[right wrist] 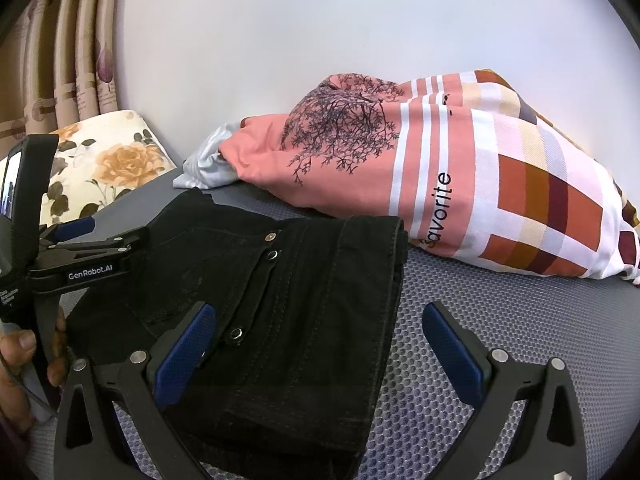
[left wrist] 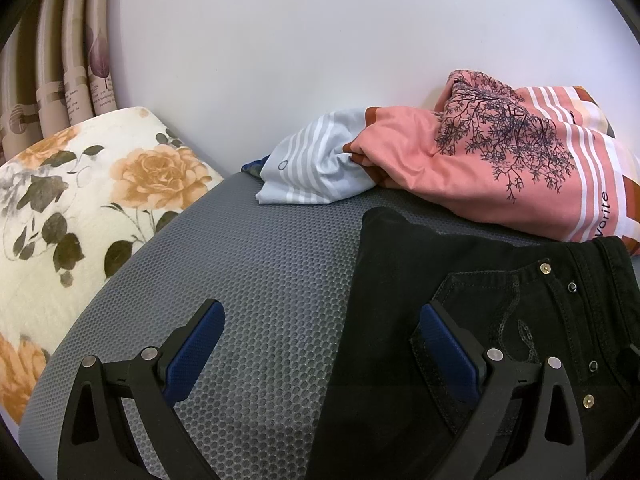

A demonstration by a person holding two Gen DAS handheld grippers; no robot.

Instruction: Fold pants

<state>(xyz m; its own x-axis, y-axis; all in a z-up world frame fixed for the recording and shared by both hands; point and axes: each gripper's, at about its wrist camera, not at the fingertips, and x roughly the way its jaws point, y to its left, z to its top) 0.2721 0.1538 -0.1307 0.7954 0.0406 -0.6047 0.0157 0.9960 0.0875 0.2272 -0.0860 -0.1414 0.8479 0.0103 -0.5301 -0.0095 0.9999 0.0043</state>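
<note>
Black denim pants [right wrist: 280, 320], folded into compact stack, metal snaps showing, on grey honeycomb-mesh mattress [left wrist: 248, 280]. Left gripper [left wrist: 322, 344]: jaws wide apart, empty, straddling pants' left edge. Right gripper [right wrist: 320, 344]: jaws wide apart, empty, over pants' right edge. Pink tree-print bedding [right wrist: 360, 160] behind, touching pants. Floral cushion [left wrist: 80, 200] at left.
</note>
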